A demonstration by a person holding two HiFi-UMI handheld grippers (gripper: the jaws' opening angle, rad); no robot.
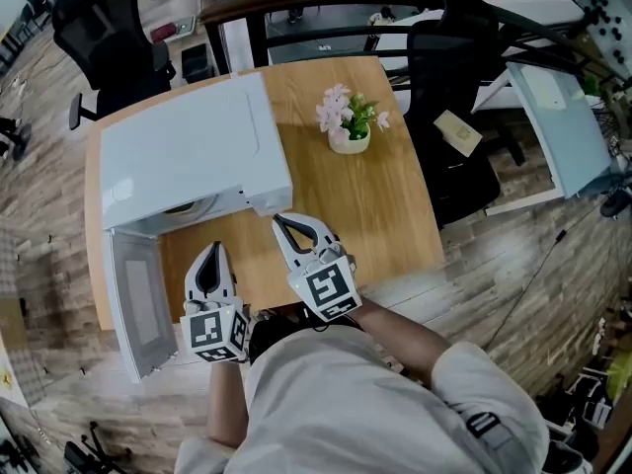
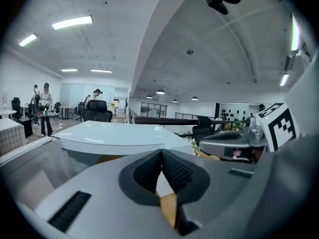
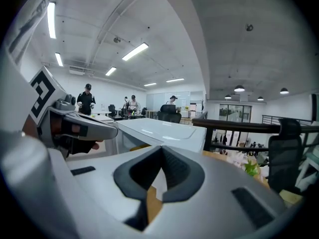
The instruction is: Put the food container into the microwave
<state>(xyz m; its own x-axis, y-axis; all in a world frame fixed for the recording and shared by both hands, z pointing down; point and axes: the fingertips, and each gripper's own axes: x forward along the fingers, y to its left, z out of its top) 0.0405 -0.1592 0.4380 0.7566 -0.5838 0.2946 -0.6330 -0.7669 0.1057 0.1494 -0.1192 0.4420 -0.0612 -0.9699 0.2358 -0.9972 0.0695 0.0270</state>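
A white microwave [image 1: 188, 151] stands on the left of the wooden table [image 1: 385, 196], its door [image 1: 138, 299] swung open toward me. A round tan shape [image 1: 183, 206] shows in the cavity mouth; I cannot tell whether it is the food container. My left gripper [image 1: 209, 255] hovers in front of the opening, shut, with nothing between its jaws. My right gripper [image 1: 281, 222] is beside it, near the microwave's front right corner, also shut and empty. The left gripper view shows my left gripper [image 2: 161, 153] with the microwave [image 2: 114, 136] ahead, and the right gripper view shows my right gripper [image 3: 162, 151] with the microwave [image 3: 159, 128] ahead.
A small white pot of pink flowers [image 1: 349, 121] stands on the table right of the microwave. Black office chairs [image 1: 449, 77] sit behind and to the right of the table, and another chair [image 1: 104, 28] at the far left. People stand at distant desks [image 2: 42, 108].
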